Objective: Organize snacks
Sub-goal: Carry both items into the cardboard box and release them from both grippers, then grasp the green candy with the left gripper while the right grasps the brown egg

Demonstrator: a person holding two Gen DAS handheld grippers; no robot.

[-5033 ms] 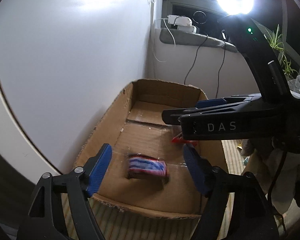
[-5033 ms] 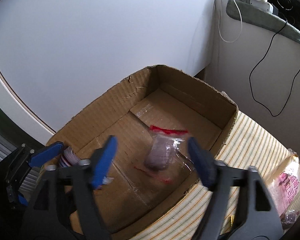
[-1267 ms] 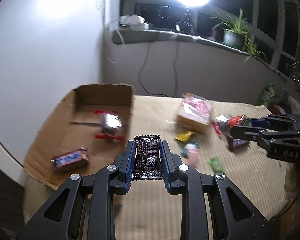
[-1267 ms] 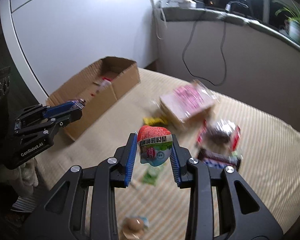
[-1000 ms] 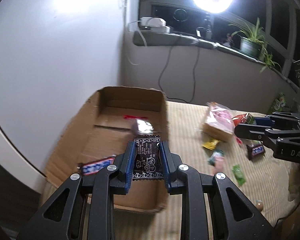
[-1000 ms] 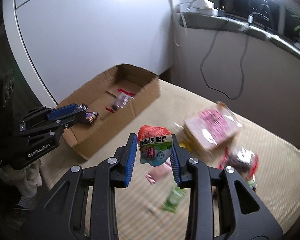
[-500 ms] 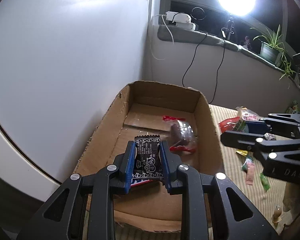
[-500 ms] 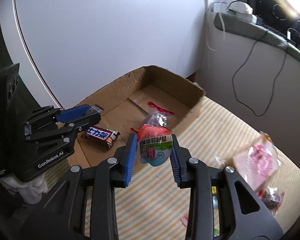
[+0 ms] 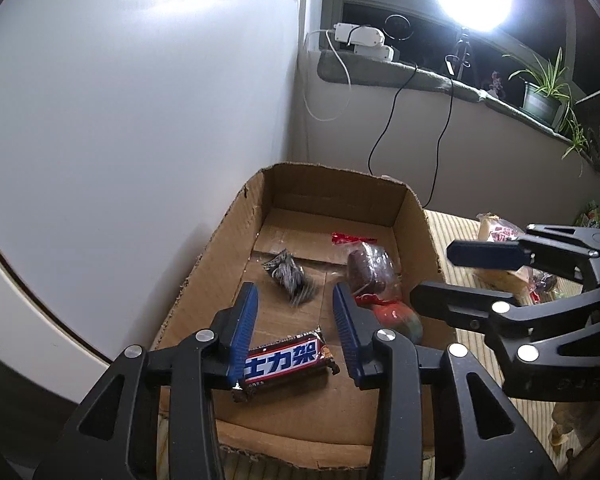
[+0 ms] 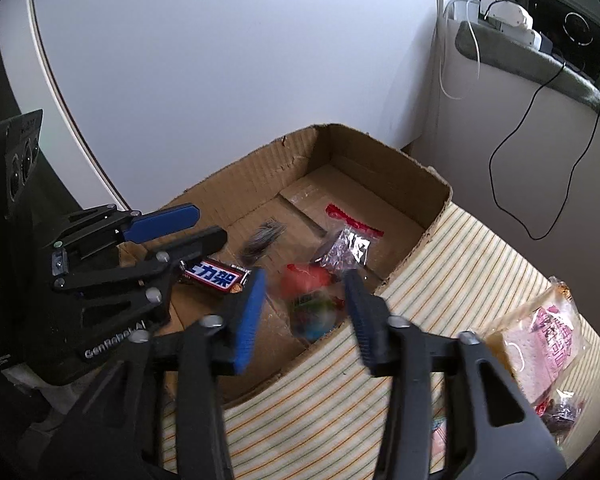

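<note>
Left wrist view: left tongs [image 9: 294, 318] and right tongs [image 10: 304, 304] wide, empty; blurred, perhaps falling, packet [image 9: 290, 274] over box [image 9: 416, 220].

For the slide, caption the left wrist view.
Left gripper, jaws open, above a cardboard box holding a Snickers bar, a dark packet and a red-sealed bag; right gripper alongside.

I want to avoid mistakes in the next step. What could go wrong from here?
Two risks:
1. The left tongs and right tongs hang open close together over the cardboard box; they might collide.
2. The red snack looks blurred, near the box's right wall; it may land on the rim.
</note>
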